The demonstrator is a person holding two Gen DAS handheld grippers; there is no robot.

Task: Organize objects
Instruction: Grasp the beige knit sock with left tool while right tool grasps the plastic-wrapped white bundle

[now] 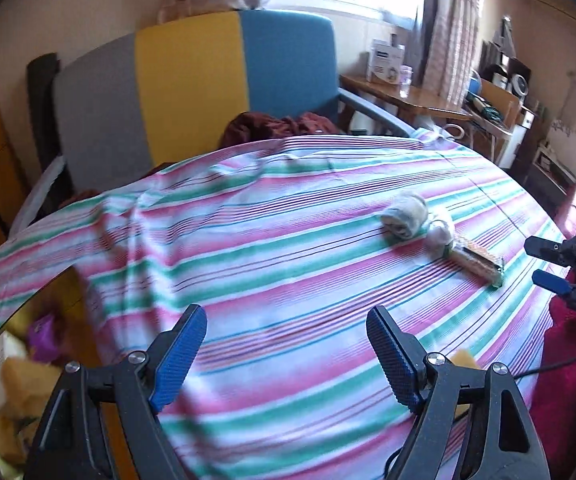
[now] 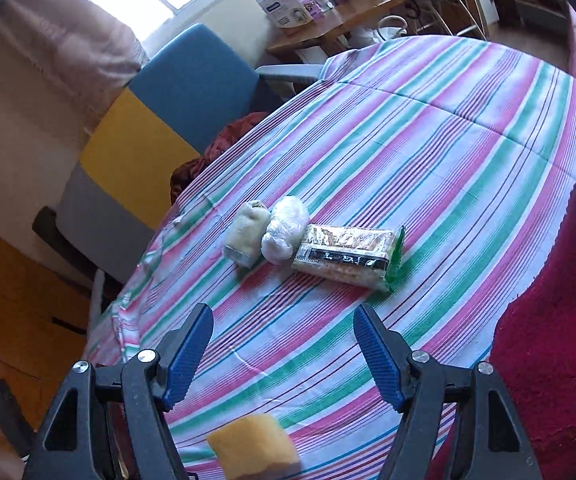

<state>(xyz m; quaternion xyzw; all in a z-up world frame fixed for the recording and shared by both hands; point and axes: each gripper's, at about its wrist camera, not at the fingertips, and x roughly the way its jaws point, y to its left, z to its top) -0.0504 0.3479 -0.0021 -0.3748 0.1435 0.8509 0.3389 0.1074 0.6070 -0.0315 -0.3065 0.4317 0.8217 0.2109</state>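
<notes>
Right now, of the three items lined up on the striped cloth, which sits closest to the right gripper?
The flat rectangular snack pack with the green end. It ends the row on the right gripper side; the white wrapped bundle and cream roll lie beyond it.

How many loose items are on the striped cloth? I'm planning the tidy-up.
4: a sock roll, a white bundle touching it, a cracker pack beside that, and a yellow sponge at the near edge. Others may be hidden.
</notes>
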